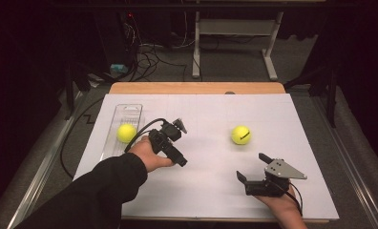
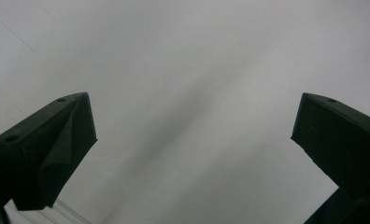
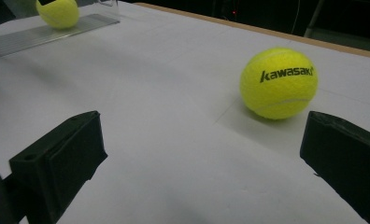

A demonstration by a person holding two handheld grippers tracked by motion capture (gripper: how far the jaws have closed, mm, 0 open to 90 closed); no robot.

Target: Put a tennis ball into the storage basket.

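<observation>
Two yellow tennis balls are on a white sheet [image 1: 201, 191]. One ball [image 1: 126, 132] rests in a clear plastic tray [image 1: 130, 110] at the left and appears far off in the right gripper view [image 3: 58, 11]. The other ball [image 1: 241, 135], printed "kawasaki" [image 3: 279, 83], lies loose right of centre. My left gripper [image 1: 180, 160] sits just right of the tray, open [image 2: 195, 116] over bare sheet with nothing between its jaws. My right gripper [image 1: 253, 167] stands open near the front right. Its jaws [image 3: 204, 126] point at the loose ball, a short way beyond them.
A corner of the tray [image 2: 57, 214] edges the left gripper view, and the tray [image 3: 43, 35] shows at the back of the right gripper view. The wooden table edge [image 1: 196, 88] runs behind the sheet. Cables [image 1: 149, 57] and a desk frame [image 1: 235, 28] are on the floor beyond.
</observation>
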